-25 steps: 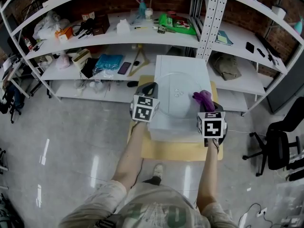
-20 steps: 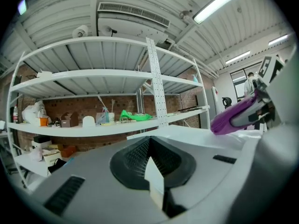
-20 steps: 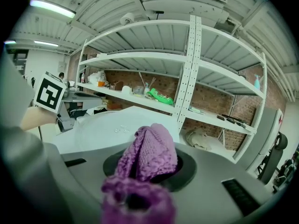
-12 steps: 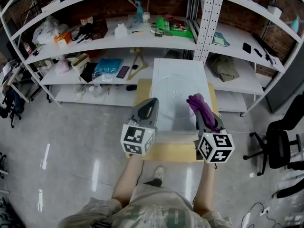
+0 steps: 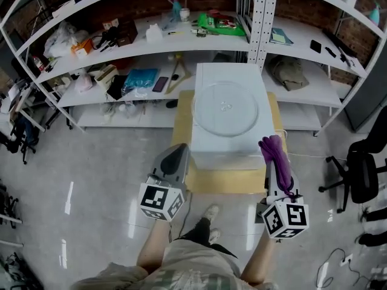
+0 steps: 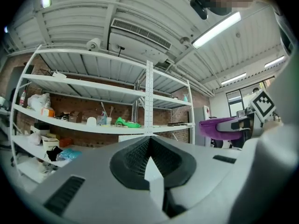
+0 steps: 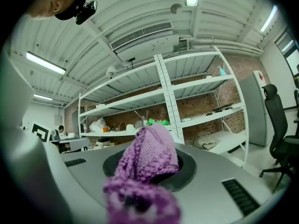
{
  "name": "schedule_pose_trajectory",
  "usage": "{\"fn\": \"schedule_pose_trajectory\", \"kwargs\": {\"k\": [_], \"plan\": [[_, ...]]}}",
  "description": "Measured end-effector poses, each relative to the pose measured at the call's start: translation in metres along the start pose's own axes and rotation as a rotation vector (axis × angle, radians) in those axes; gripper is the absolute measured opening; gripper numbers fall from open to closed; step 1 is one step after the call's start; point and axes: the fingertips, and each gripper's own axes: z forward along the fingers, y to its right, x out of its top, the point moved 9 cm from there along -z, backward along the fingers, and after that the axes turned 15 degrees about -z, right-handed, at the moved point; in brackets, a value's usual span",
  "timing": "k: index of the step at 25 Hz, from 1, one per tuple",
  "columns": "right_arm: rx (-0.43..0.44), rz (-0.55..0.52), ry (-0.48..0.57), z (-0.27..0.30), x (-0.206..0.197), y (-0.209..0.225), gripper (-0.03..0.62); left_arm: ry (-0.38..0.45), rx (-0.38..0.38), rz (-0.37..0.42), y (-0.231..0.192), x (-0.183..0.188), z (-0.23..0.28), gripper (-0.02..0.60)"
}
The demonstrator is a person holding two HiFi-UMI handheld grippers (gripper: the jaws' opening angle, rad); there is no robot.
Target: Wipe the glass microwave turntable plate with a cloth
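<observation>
The round glass turntable plate [image 5: 225,109] lies flat on top of a white microwave [image 5: 225,153]. Both grippers hang in the air short of it, on the person's side, and neither touches it. My left gripper [image 5: 179,148] is off the microwave's near left corner, and its jaws meet at a point [image 6: 149,143] with nothing between them. My right gripper [image 5: 271,144] is off the near right corner, shut on a purple knitted cloth [image 5: 277,157]. The cloth [image 7: 147,158] drapes back over the jaws and hides the fingertips. It also shows at the right of the left gripper view as the purple cloth [image 6: 219,125].
The microwave stands on a low wooden table [image 5: 181,177]. Behind it runs white shelving [image 5: 151,44] cluttered with several items, with an upright post [image 5: 260,17] close to the microwave's far edge. A black office chair [image 5: 363,174] stands at the right on the grey floor [image 5: 91,180].
Both grippers have drawn back from over the plate toward the person and now hang off the microwave's near edge. The purple cloth has come away with the right gripper.
</observation>
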Motion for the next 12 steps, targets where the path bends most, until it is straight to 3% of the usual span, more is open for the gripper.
{"fn": "schedule_pose_trajectory", "kwargs": {"k": [3,9,12], "plan": [[0.021,0.012,0.003,-0.009,-0.005,-0.012,0.054,-0.004,-0.01,-0.026,0.003,0.002,-0.014,0.0],[0.019,-0.019,0.025,-0.036,0.002,-0.026,0.054,0.074,-0.042,0.011,0.019,0.027,-0.04,0.0],[0.019,-0.034,0.029,-0.045,0.009,-0.033,0.054,0.076,-0.036,0.01,0.02,0.028,-0.052,0.001]]}}
